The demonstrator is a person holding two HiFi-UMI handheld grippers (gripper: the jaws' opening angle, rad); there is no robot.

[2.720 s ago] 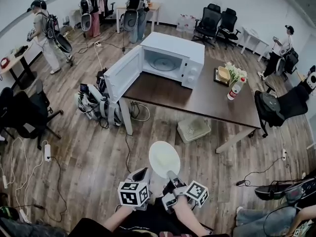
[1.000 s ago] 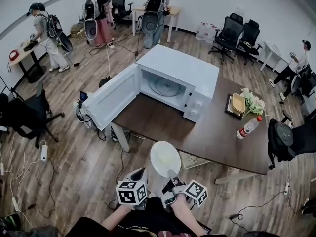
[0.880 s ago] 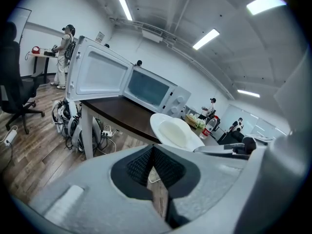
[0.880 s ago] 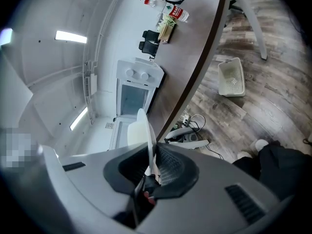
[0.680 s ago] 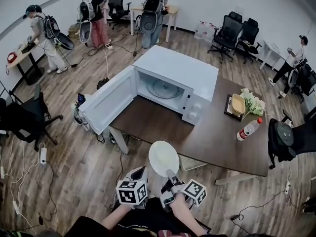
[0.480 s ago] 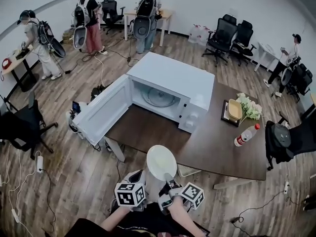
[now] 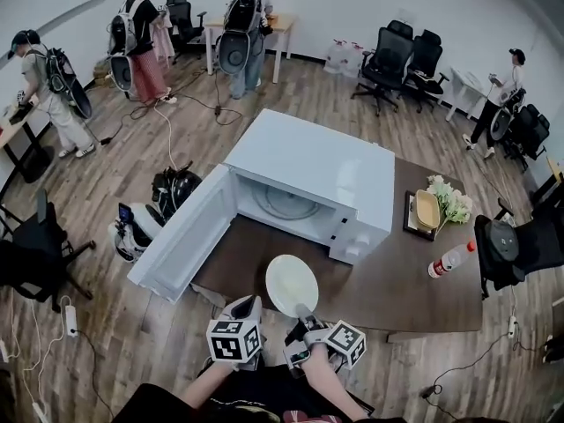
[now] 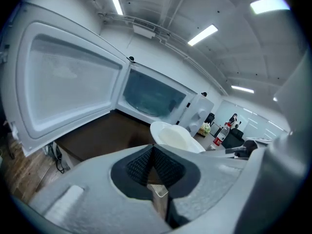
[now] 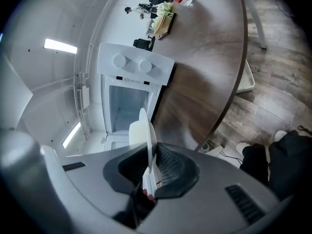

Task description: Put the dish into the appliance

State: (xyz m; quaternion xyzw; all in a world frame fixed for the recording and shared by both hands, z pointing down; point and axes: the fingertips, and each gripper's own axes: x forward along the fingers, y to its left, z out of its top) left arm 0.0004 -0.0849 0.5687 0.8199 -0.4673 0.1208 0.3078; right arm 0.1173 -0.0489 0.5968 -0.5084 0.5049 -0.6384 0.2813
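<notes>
One dish [image 7: 292, 285] brought up to the open microwave [image 7: 308, 170]
Right tongs [image 9: 148, 177] clamp the white dish by its rim, and it now hangs over the near edge of the desk [image 7: 414, 276], facing the microwave's wide-swung door [image 7: 181, 236]; earlier it hung over the floor, well short of the desk. Left tongs [image 8: 152, 165] are closed on nothing, just beside the right pair
</notes>
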